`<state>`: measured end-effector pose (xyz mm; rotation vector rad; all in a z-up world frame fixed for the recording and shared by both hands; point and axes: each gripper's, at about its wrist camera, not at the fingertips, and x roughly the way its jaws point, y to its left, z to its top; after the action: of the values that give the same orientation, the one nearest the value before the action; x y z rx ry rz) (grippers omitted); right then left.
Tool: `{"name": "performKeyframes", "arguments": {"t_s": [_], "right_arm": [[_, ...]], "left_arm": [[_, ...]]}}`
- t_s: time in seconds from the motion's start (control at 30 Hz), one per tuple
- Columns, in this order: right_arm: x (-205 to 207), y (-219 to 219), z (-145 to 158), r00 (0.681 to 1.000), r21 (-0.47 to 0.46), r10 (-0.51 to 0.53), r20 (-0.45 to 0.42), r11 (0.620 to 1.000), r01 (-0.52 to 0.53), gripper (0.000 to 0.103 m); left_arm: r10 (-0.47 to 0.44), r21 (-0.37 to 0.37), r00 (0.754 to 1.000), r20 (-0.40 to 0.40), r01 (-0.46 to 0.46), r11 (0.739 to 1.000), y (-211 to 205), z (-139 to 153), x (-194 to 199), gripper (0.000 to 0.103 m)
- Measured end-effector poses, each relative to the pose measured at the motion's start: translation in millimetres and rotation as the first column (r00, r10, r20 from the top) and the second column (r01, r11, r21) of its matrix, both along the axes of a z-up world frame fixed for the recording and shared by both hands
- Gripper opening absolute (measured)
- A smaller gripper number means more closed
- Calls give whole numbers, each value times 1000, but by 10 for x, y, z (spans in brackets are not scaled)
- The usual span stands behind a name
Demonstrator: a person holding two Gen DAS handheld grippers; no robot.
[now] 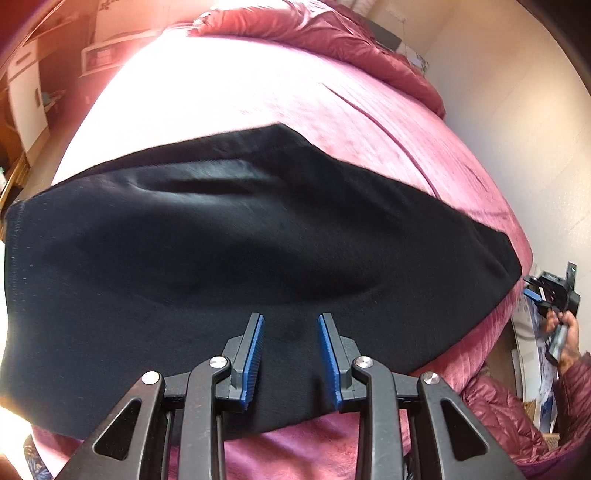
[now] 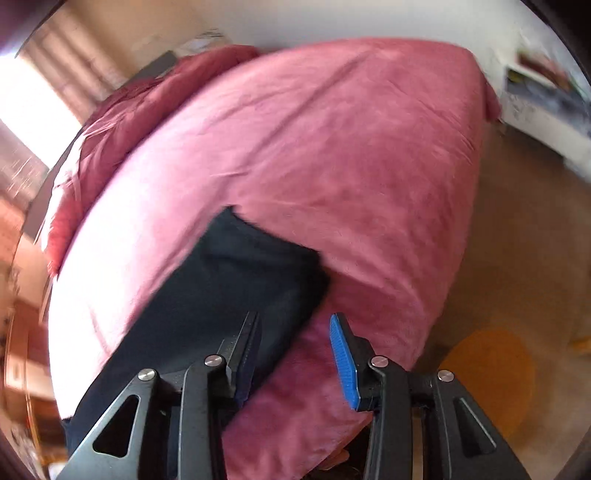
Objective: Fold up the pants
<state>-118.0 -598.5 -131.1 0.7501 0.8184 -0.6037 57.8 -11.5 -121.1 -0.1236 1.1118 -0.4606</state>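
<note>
The black pants [image 1: 240, 251] lie flat across the pink bed cover [image 1: 221, 92], spread from left to right. My left gripper [image 1: 291, 325] is open and empty just above the pants' near edge. In the right wrist view one end of the pants [image 2: 229, 288] lies on the cover at the lower left. My right gripper [image 2: 295, 332] is open and empty over that end's right edge. The right gripper [image 1: 546, 295] also shows at the far right of the left wrist view, held in a hand off the bed's side.
A bunched red quilt [image 1: 332, 33] lies at the bed's far end. The bed cover [image 2: 351, 147] drops to a brown floor [image 2: 517, 240] with an orange round mat [image 2: 491, 376]. Shelves stand at the left [image 1: 26, 74]. A white wall is at right.
</note>
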Motion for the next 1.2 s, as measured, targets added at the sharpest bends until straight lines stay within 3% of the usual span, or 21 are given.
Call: {"name": "performKeyframes", "arguments": {"t_s": [0.07,0.13,0.23,0.37,0.47,0.57,0.67,0.73,0.87,1.1,1.13,1.17,1.2], "right_arm": [[301,290,178,986,-13,167,27,986,-167,33],[678,648,262,935,7,351,53,936,-351,31],[1308,1422,297,779,53,619,100,778,-625,31],[2022,2551,193,549,144,813,192,530,-835,32],[2476,3266,72,425,195,881,209,388,-901,32],[2901,3803,-74,334,236,926,178,289,-928,33],[3216,4141,-234,273,265,954,122,234,-936,33],[3371,4267,-353,250,273,965,79,220,-937,33],[3632,4387,-460,242,291,969,53,217,-932,26],[3710,4406,-471,205,321,978,45,181,-930,25],[3707,4425,-480,198,317,979,41,175,-932,23],[3698,4453,-471,193,300,981,33,174,-938,9],[3673,4491,-435,189,272,982,27,175,-946,9]], "left_arm": [[29,6,1000,11,-29,1000,84,1,60,30],[61,12,998,14,-61,998,149,-19,112,30],[92,6,995,22,-93,996,225,-36,144,31],[84,16,995,47,-85,996,261,-30,113,31],[75,17,996,51,-76,997,260,-45,103,31],[75,16,996,57,-77,997,251,-69,138,31],[66,13,995,73,-67,998,249,-59,124,31],[61,13,995,85,-63,998,210,-28,74,31],[53,-6,994,92,-53,999,250,-21,170,31],[55,-28,994,100,-52,998,356,16,337,31],[53,-27,994,98,-50,998,366,30,327,31],[51,-25,994,97,-48,999,372,40,326,31],[49,-24,994,99,-47,999,376,55,328,31]]}}
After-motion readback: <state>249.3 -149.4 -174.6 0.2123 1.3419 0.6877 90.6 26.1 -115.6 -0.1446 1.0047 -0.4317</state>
